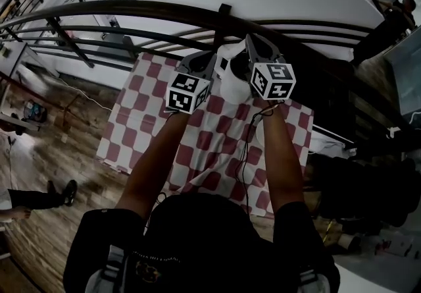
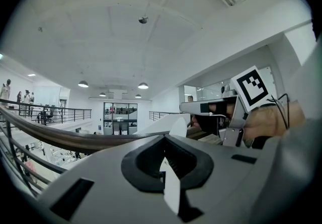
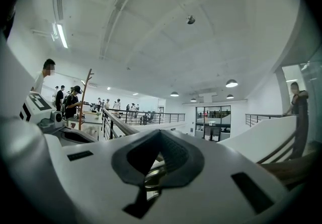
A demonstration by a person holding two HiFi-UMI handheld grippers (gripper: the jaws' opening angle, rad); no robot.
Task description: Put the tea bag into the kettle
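Left gripper view: white tea bag [image 2: 171, 194] tight in the left tool [image 2: 165, 155]; right tool [image 3: 159, 160] tight on a metal bit [image 3: 152, 177].

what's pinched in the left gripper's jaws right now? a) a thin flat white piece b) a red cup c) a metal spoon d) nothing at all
a: in the left gripper view the left gripper has its jaws closed on a thin flat white piece, probably the tea bag or its tag, which stands on edge between them.
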